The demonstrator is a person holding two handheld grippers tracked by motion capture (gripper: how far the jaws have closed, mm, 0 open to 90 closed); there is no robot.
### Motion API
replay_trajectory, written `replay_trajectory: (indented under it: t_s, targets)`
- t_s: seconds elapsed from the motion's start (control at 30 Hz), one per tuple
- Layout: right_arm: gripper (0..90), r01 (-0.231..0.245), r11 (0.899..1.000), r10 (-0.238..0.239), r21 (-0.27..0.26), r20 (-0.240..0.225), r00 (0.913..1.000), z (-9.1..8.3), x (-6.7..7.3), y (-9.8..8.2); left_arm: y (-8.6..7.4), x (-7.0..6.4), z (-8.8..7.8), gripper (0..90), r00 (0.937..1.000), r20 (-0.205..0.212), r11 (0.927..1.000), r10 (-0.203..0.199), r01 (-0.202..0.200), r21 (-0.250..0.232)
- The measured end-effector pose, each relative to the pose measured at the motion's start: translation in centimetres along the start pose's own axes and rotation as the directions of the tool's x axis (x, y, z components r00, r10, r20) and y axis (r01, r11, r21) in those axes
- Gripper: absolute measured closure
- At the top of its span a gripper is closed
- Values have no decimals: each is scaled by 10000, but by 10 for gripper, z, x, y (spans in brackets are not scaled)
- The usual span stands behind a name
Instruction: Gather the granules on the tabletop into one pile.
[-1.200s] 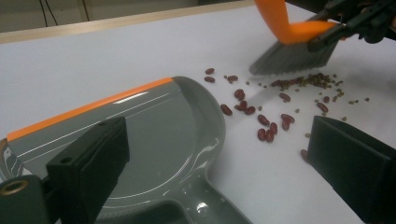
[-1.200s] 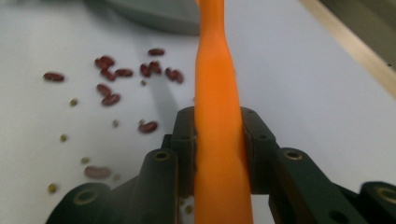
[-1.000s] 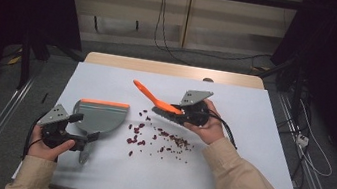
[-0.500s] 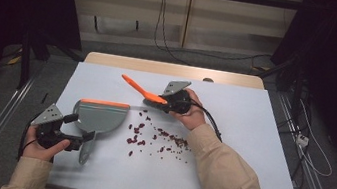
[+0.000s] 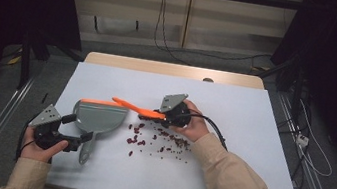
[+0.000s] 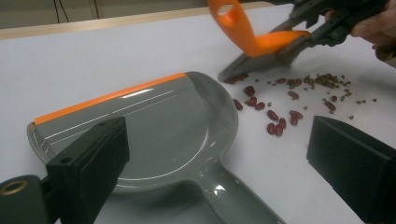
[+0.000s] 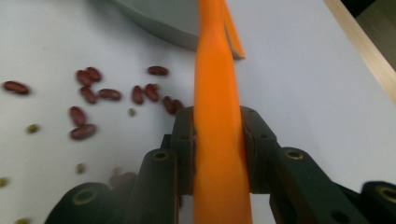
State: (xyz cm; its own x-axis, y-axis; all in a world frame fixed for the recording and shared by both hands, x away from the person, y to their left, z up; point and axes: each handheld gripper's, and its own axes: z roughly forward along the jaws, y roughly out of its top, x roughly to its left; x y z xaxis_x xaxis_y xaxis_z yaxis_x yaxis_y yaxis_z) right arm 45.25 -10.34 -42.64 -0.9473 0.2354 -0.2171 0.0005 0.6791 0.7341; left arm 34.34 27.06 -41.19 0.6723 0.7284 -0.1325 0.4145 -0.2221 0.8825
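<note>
On the white table (image 5: 249, 152), the right gripper (image 5: 169, 116) sits near centre, slightly toward 12 o'clock, held in the person's right hand (image 5: 192, 124). Its jaws are clamped on the orange handle of a small brush (image 5: 135, 107), which extends from the gripper toward 9 o'clock; in the right gripper view the handle (image 7: 218, 140) is pinched tightly between both jaw pads, and in the left gripper view the brush head (image 6: 261, 60) meets the table at the edge of the spill. The spill consists of dark red kidney beans (image 5: 136, 132) mixed with smaller green beans (image 5: 177, 142), scattered just toward 6 o'clock of the right gripper. A grey dustpan (image 5: 98, 117) with an orange lip lies flat at 9 o'clock of the beans, lip toward 12 o'clock and handle (image 5: 86, 147) pointing toward 6 o'clock. The left gripper (image 5: 74, 133), held in the left hand (image 5: 39, 148) at roughly 8 o'clock on the table, has its jaws spread wide on either side of the dustpan handle (image 6: 233, 196), with a clear gap on both sides and no contact visible.
</note>
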Motion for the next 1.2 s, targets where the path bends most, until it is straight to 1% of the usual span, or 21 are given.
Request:
replay_trajectory:
  t_s: [0.1, 0.2, 0.27, 0.4, 0.5, 0.73, 0.83, 0.9, 1.0, 1.07, 1.2]
  targets:
    - [710, 181, 9998, -181, 15, -137, 9997, -6, 11, -1, 0, 0, 0, 56, 10000, 6, 10000, 6, -6, 7]
    - [710, 211, 9998, -211, -40, -207, 9996, -11, 19, -3, 0, -1, 1, 56, 10000, 7, 10000, -4, 4, 14]
    - [710, 120, 9999, -122, -71, -261, 9996, -14, 23, -4, 1, -1, 0, 56, 10000, -1, 10000, 32, -32, 14]
    - [710, 172, 9998, -175, -108, -282, 9994, -19, 32, -6, 1, -1, 1, 56, 10000, -5, 10000, 24, -24, 4]
    - [710, 94, 9999, -98, -133, -313, 9995, -22, 37, -6, 1, -2, 1, 56, 10000, 2, 10000, 40, -40, 1]
    - [712, 86, 9998, -92, -170, -383, 9992, -27, 43, -7, 2, -3, 1, 56, 10000, 27, 10000, 46, -46, -25]
    - [716, 83, 9996, -90, -284, -226, 9997, -28, 42, -5, 1, -2, 1, 56, 10000, 21, 10000, 30, -30, -14]
    - [716, -53, 9985, 44, -540, -171, 9998, -29, 38, -3, 1, -2, 1, 56, 10000, 21, 10000, 37, -37, -6]
    - [716, -177, 9962, 182, -855, 49, 9998, -29, 29, 2, 2, -2, 1, 56, 10000, 39, 10000, 21, -21, -36]
    - [716, -158, 9958, 172, -906, 148, 9997, -25, 22, 5, 1, -1, 2, 56, 10000, 68, 10000, 4, -3, -12]
    - [716, -105, 9963, 132, -856, 315, 9994, -10, 12, 9, 0, 1, 2, 56, 10000, 48, 10000, -27, 27, 5]
